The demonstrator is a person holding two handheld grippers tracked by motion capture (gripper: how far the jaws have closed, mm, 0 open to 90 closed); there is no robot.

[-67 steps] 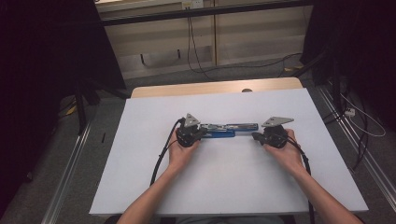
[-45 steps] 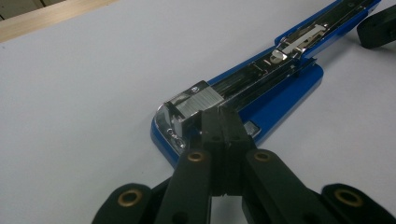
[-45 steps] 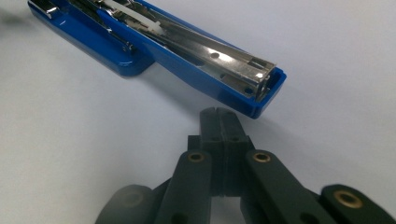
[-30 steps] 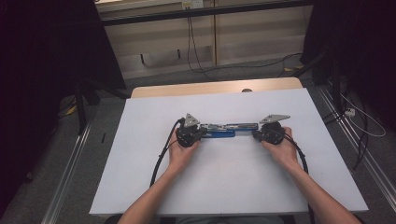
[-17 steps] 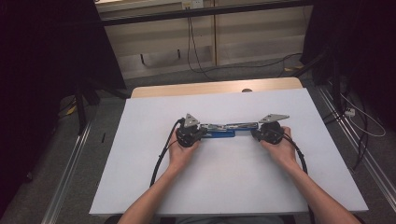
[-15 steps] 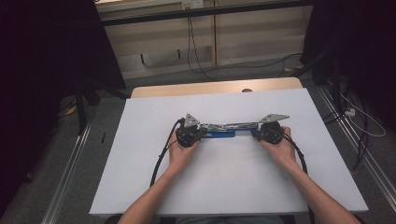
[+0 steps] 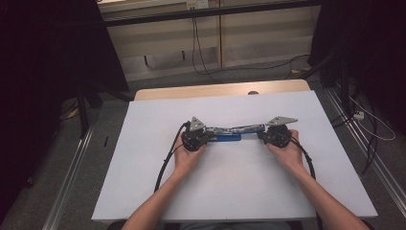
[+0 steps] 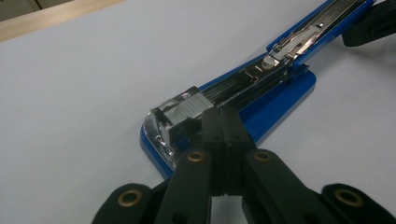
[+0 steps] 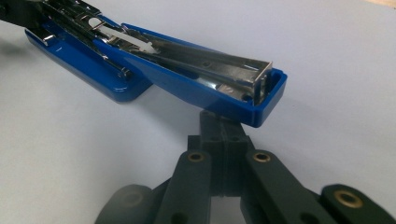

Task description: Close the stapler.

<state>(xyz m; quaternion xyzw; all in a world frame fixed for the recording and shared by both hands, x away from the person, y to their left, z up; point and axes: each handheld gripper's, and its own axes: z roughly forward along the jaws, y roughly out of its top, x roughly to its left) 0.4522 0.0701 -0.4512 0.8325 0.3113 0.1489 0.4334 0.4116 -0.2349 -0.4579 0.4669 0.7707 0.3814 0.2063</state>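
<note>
1. A blue stapler [image 7: 229, 132] lies opened flat mid-tabletop [image 7: 143, 191], its base toward the left gripper [image 8: 223, 126] and its swung-out top arm toward the right gripper [image 9: 223, 126].
2. The left gripper's jaws are closed together, tips resting at the staple magazine [image 8: 184, 112]; they pinch nothing.
3. The right gripper's jaws are likewise closed, tucked under the top arm's end [image 9: 261, 100], seemingly propping it rather than clamping.
4. Risk: the arm could slide off the narrow tips and snap shut.
5. Risk: pushing the magazine may skid the unclamped base across the smooth tabletop.
</note>
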